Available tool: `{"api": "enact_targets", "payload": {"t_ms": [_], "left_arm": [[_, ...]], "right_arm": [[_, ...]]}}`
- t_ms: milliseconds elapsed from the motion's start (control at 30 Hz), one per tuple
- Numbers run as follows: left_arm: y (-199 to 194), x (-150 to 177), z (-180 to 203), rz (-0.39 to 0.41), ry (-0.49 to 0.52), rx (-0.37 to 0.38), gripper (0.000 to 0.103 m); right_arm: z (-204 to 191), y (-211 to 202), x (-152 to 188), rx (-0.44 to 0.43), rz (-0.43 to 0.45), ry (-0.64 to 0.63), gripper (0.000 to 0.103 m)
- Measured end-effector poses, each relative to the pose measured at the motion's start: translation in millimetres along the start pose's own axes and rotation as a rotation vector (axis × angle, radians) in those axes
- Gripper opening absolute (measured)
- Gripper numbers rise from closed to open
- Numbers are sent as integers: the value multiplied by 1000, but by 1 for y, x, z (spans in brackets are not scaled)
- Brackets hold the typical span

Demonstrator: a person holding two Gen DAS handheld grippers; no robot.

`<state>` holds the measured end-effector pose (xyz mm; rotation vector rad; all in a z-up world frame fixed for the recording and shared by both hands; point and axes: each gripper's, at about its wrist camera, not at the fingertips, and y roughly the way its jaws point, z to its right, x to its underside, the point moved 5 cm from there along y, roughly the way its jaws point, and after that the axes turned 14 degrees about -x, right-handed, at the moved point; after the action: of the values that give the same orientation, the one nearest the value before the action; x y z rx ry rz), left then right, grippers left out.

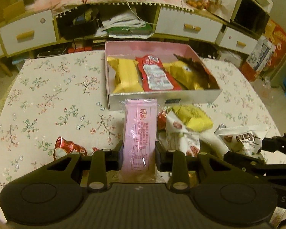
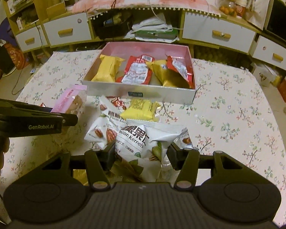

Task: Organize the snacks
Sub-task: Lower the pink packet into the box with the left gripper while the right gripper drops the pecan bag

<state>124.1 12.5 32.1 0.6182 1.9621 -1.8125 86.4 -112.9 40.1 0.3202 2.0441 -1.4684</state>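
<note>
We've got left claw (image 1: 138, 153) gripping pink bar (image 1: 140, 133), right claw (image 2: 141, 152) gripping pecan bag (image 2: 145, 139); next, drop both into box (image 1: 162, 97) at upper centre.

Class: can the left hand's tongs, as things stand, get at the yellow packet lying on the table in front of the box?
Probably not yet. The left tongs are shut on a pink packet, so they must drop it first. The yellow packet itself lies uncovered atop the pile.

Glossy plastic pink wrapper (image 1: 139, 133); matt floral cloth (image 1: 47, 95) (woven); silvery box (image 1: 162, 98).
</note>
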Motion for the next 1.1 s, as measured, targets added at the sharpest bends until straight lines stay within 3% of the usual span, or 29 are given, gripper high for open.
{"api": "enact_targets", "payload": {"t_ms": [667, 1100], "left_arm": [[1, -48, -2, 67, -95, 10, 36], [45, -88, -6, 47, -218, 37, 37]], "right_arm": [[11, 13, -47, 32, 77, -16, 50], [49, 38, -102, -93, 142, 68, 50]]}}
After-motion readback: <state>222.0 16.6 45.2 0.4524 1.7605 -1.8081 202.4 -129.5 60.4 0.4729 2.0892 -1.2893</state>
